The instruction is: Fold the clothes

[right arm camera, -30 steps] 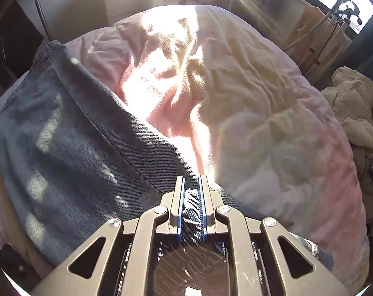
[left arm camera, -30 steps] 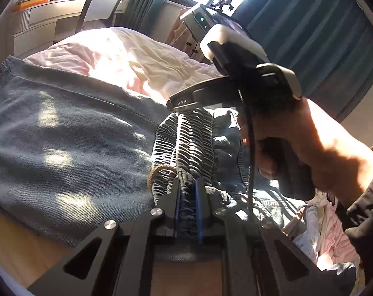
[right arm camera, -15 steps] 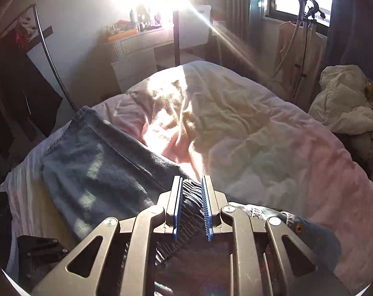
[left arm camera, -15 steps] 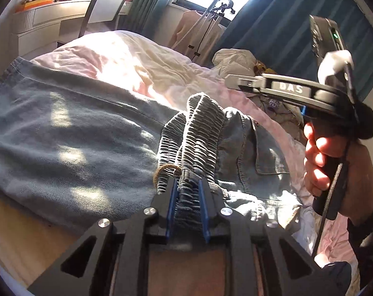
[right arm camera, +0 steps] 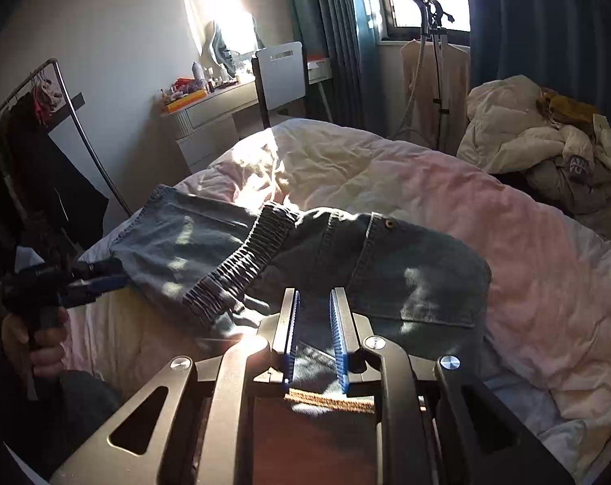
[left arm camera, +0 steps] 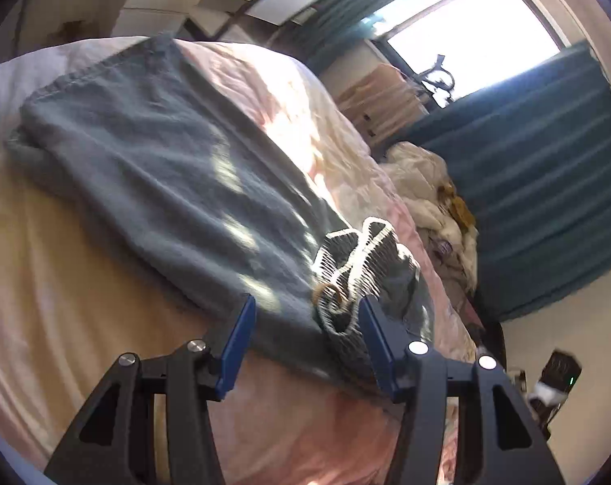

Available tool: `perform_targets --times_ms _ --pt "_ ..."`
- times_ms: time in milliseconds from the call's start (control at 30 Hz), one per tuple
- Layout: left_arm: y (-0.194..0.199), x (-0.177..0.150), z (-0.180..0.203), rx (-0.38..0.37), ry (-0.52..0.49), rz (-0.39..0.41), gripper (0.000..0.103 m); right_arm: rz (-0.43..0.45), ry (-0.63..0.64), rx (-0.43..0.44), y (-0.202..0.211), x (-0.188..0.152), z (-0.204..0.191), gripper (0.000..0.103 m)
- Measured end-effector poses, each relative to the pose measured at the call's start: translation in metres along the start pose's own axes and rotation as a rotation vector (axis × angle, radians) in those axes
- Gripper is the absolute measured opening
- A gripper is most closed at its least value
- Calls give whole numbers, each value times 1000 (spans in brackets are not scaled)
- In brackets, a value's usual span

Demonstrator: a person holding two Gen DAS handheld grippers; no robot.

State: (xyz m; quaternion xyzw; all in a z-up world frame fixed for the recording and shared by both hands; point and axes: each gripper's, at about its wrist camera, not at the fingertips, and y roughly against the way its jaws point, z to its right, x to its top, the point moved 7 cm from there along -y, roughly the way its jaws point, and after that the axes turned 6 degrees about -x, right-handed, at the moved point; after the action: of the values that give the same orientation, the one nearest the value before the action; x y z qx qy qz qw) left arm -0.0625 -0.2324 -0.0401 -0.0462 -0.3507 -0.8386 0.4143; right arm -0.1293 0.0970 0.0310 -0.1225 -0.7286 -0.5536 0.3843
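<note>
The denim trousers (right arm camera: 305, 258) lie folded on the bed (right arm camera: 487, 218), ahead of both jaw sets. Denim appears heavy, limp and non-slip; grasp at the elastic waistband (right arm camera: 241, 262). Left gripper (left arm camera: 305, 331) released wide; right gripper (right arm camera: 314, 335) parted, empty.

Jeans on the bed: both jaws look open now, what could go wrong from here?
The jeans lie near the bed edge, so a tug may slide them off. The bunched elastic waistband sits crooked and could spoil the next fold. The left gripper straddles fabric with jaws wide, so closing may pinch several layers.
</note>
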Motion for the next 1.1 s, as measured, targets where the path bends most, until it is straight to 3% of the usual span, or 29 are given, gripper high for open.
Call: perform_targets --times_ms 133,167,200,267,333,500,833,1000,1067,1100 --pt "17 13 -54 -27 226 -16 54 -35 -75 -18 3 -34 30 18" --pt "18 16 -67 -41 274 -11 54 -38 -100 -16 3 -41 37 26" --pt "19 20 -78 -48 307 2 54 -34 -121 -23 5 -46 43 43" --pt "19 23 -103 -24 369 23 54 -13 -164 -17 10 -52 53 62" --pt "14 24 -121 -11 418 36 54 8 -207 -11 15 -58 63 63" --pt "-8 32 -141 -6 429 56 54 33 -268 -8 17 -61 75 65" --pt "-29 84 -158 -61 451 237 54 -12 -331 9 -4 -68 85 65" --pt "-28 104 -149 25 339 306 38 -6 -406 -3 -6 -68 103 65" --pt "-23 110 -135 68 260 335 19 -4 -439 -8 -6 -68 111 65" --pt "-19 114 -127 86 220 350 16 -4 -452 -11 -6 -69 115 65"
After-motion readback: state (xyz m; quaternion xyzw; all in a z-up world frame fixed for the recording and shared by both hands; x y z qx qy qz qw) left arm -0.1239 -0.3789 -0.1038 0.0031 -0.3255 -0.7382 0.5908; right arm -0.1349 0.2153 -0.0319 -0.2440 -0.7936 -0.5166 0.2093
